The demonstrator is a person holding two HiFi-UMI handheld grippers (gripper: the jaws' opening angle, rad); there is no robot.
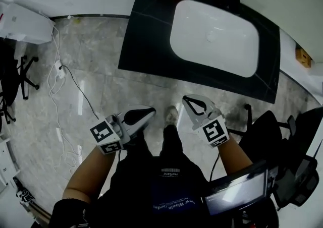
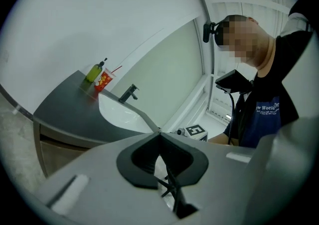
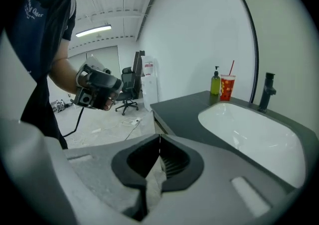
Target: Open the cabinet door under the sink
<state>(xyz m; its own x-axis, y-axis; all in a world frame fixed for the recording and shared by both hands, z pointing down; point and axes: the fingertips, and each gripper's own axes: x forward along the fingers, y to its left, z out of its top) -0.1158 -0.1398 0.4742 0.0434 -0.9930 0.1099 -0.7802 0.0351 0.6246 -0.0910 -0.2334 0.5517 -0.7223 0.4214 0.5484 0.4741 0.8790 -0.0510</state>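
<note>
Black table (image 1: 146,40) holds the white sink (image 1: 214,38). The cabinet door lies beneath the sink, hidden from the head view, with only a brown panel (image 2: 52,154) under the table edge showing in the left gripper view. The left gripper (image 1: 150,113) and right gripper (image 1: 187,100) hover before the sink, jaws clenched on nothing. This looks like the approach: next, go below the sink, part one pair of jaws and find the door's edge.
</note>
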